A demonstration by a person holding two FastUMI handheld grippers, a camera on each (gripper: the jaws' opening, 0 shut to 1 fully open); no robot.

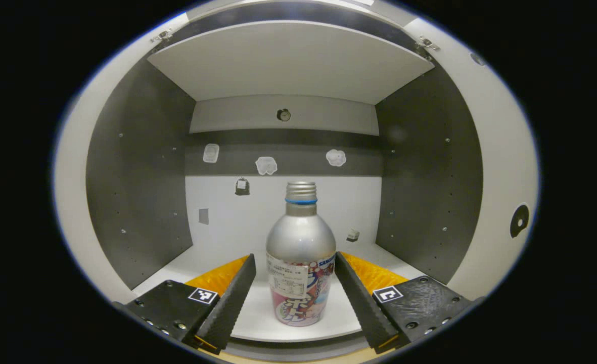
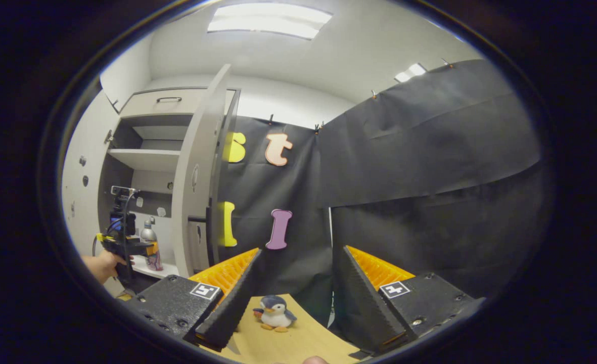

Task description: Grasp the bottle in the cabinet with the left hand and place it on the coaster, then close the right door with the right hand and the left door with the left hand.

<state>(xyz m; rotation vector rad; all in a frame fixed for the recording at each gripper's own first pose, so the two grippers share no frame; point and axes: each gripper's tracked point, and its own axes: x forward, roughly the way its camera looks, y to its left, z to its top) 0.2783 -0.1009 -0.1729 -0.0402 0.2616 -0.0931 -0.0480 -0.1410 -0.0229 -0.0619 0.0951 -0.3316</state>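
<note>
A silver aluminium bottle (image 1: 301, 253) with a screw cap and a printed label stands upright on the white lower shelf (image 1: 258, 318) of the cabinet. My left gripper (image 1: 293, 259) is open, its fingers reaching into the cabinet on either side of the bottle's body, the right finger close against it and a small gap at the left. In the right gripper view, the bottle (image 2: 149, 237) and the left gripper (image 2: 126, 246), held by a hand (image 2: 100, 265), show small at the far left. My right gripper (image 2: 298, 251) is open and holds nothing, above the wooden table (image 2: 283, 341).
The cabinet's right door (image 2: 194, 177) stands open, edge-on toward me, with a dark handle. An upper shelf (image 1: 288, 63) spans the cabinet above the bottle, and grey side walls (image 1: 136, 177) close it in. A small penguin toy (image 2: 275, 312) sits on the table between my right fingers.
</note>
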